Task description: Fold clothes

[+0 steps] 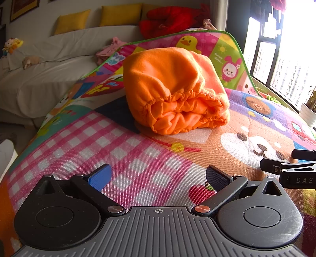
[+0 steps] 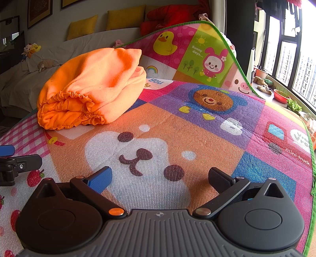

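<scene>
Orange fleece garment [image 1: 173, 89] with gathered elastic hem, folded into a compact bundle and resting on a cartoon-printed play mat [image 1: 138, 158], ruffled hem edge turned toward both cameras. Left gripper [image 1: 159, 178] low over the pink-checked area of the mat, jaws spread wide, nothing held between blue pad [image 1: 99, 177] and black pad [image 1: 218, 179]. Right gripper [image 2: 160, 179] likewise spread wide and empty, low over the printed bear face, just beside the left one; tip of each tool visible at the edge of the other's view. Bundle well ahead of both tools, untouched, left of centre in the right wrist view. Probable reading: fold largely complete, with both tools clear of the cloth and open, either for release or ahead of a final tuck or lift; not decidable from these views. Open stance suited to a two-point pinch on the hem, should a further fold follow. Far edge of the mat curled upward behind the bundle, limiting room on that side. Beyond it, a grey sofa [image 1: 49, 65] with yellow cushions [image 1: 118, 14], a red garment [image 1: 169, 19], pink clothing [image 1: 110, 49] and soft toys [image 1: 11, 45]; window [image 1: 286, 59] with potted plants to the right. No obstacle on the mat between tools and bundle.
</scene>
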`<act>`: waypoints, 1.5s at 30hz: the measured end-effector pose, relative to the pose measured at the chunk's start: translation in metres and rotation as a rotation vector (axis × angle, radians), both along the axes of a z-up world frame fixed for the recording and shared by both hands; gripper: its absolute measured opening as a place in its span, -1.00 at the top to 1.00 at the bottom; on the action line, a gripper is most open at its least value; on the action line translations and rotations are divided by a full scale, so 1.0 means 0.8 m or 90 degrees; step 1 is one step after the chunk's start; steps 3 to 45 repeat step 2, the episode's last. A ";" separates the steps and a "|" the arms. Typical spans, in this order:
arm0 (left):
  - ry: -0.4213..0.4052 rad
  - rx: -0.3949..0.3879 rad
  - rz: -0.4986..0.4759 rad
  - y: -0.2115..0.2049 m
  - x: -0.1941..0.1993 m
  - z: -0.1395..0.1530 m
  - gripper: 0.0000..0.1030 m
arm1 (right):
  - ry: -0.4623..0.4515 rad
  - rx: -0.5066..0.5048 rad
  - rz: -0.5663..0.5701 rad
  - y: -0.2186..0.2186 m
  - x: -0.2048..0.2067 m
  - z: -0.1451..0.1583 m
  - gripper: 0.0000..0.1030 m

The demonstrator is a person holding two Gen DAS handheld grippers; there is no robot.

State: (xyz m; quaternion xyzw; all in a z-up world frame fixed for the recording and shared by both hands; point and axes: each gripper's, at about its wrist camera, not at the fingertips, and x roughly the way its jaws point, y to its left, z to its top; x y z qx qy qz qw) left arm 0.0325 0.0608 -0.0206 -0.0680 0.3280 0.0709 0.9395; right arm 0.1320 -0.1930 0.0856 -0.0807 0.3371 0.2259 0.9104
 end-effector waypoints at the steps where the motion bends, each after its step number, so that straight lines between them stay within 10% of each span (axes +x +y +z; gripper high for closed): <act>1: -0.001 -0.001 0.000 0.000 0.000 0.000 -1.00 | 0.000 0.000 0.000 0.000 0.000 0.000 -1.00; 45: -0.001 -0.001 0.000 0.000 0.000 0.000 -1.00 | 0.000 0.000 0.000 0.000 0.000 0.000 -1.00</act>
